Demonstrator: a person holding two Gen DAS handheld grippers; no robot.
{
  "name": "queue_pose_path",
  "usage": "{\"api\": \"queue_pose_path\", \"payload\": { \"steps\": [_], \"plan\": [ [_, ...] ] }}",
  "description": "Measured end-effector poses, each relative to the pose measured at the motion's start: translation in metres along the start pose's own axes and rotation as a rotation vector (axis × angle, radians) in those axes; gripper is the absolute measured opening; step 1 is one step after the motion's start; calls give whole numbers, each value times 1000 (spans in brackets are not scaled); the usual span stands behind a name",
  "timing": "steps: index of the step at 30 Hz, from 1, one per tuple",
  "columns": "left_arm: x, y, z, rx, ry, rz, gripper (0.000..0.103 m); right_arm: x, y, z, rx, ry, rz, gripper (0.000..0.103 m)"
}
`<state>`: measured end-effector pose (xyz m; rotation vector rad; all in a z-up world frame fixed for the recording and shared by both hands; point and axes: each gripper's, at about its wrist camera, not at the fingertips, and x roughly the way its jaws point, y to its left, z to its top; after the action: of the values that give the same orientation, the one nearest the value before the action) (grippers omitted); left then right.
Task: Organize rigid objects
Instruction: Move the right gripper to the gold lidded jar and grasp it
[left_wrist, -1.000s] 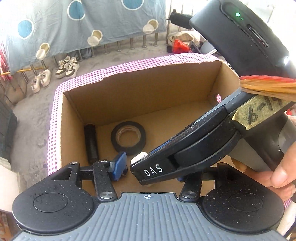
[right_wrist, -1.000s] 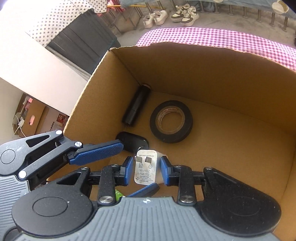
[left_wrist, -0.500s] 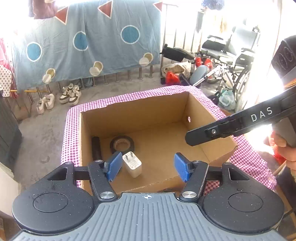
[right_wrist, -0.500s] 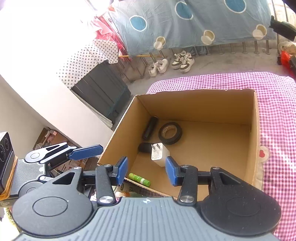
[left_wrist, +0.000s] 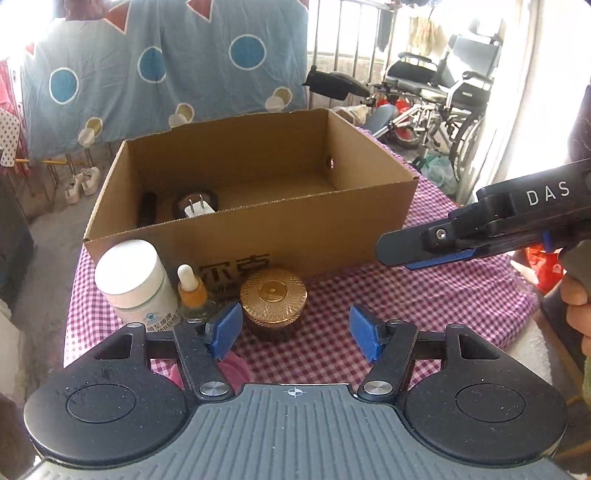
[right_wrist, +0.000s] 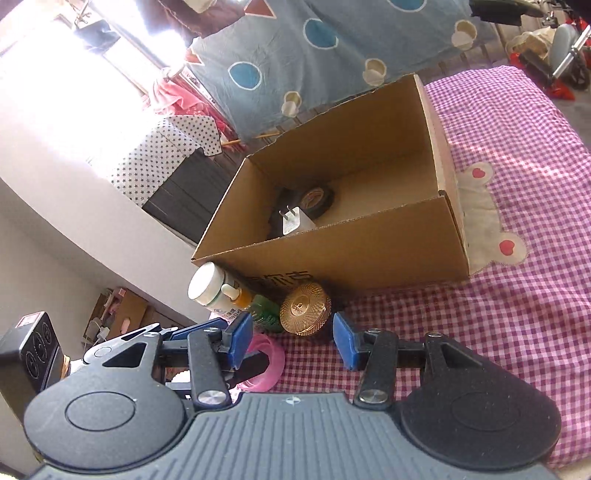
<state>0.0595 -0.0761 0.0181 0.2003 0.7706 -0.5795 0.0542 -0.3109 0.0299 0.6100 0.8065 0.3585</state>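
Observation:
A cardboard box (left_wrist: 303, 225) (right_wrist: 354, 254) stands on the pink checked cloth. Inside lie a white plug charger (left_wrist: 198, 209) (right_wrist: 295, 223), a black tape roll (right_wrist: 317, 197) and a black cylinder (left_wrist: 147, 208). In front of the box stand a gold-lidded jar (left_wrist: 273, 297) (right_wrist: 304, 308), a white-capped bottle (left_wrist: 135, 282) (right_wrist: 210, 286) and a small dropper bottle (left_wrist: 192, 290). My left gripper (left_wrist: 295, 332) is open and empty, just short of the gold jar. My right gripper (right_wrist: 291, 341) is open and empty, close behind the jar; it shows at right in the left wrist view (left_wrist: 443, 251).
A green bottle (right_wrist: 266, 310) lies by the jar. A pink plastic ring (right_wrist: 264, 363) (left_wrist: 232, 371) lies near the grippers. The checked cloth (right_wrist: 517, 295) stretches to the right of the box. Wheelchairs (left_wrist: 436, 103) and a hanging blue sheet (left_wrist: 166, 70) stand beyond the table.
Both grippers have pulled back out of the box and dropped low in front of it. The white charger was let go by the right gripper and lies in the box.

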Motion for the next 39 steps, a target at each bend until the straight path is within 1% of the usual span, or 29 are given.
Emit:
{"api": "queue_pose_path", "payload": {
  "steps": [4, 7, 8, 12, 17, 21, 26, 30, 34, 35, 37, 39],
  "plan": [
    [24, -9, -7, 42, 18, 50, 62, 27, -9, -4, 6, -4, -21, 51],
    [39, -8, -12, 50, 33, 83, 61, 49, -14, 2, 21, 21, -16, 50],
    [42, -7, -11, 45, 38, 87, 61, 56, -14, 4, 16, 27, -9, 47],
    [55, -2, -10, 24, 59, 98, 60, 81, -17, 10, 2, 60, -22, 44],
    [61, 3, -6, 12, 61, 79, 60, 103, -18, 15, 1, 118, 0, 43],
    [58, 0, -8, 21, 63, 69, 60, 96, -15, 13, -16, 131, -5, 43],
    [55, -13, -9, 45, 64, 14, 60, 75, -22, 9, -20, 132, -33, 43],
    [52, -31, -8, 80, 55, -43, 60, 53, -34, 0, 11, 119, -63, 43],
    [51, -48, -12, 112, 68, -115, 60, 30, -47, -11, 67, 84, -87, 43],
    [50, -50, -13, 118, 65, -123, 60, 25, -52, -13, 90, 72, -86, 43],
    [48, -53, -14, 130, 58, -116, 60, 20, -60, -16, 129, 59, -70, 43],
    [49, -54, -14, 142, 50, -92, 60, 17, -64, -17, 148, 49, -65, 43]
  ]
}}
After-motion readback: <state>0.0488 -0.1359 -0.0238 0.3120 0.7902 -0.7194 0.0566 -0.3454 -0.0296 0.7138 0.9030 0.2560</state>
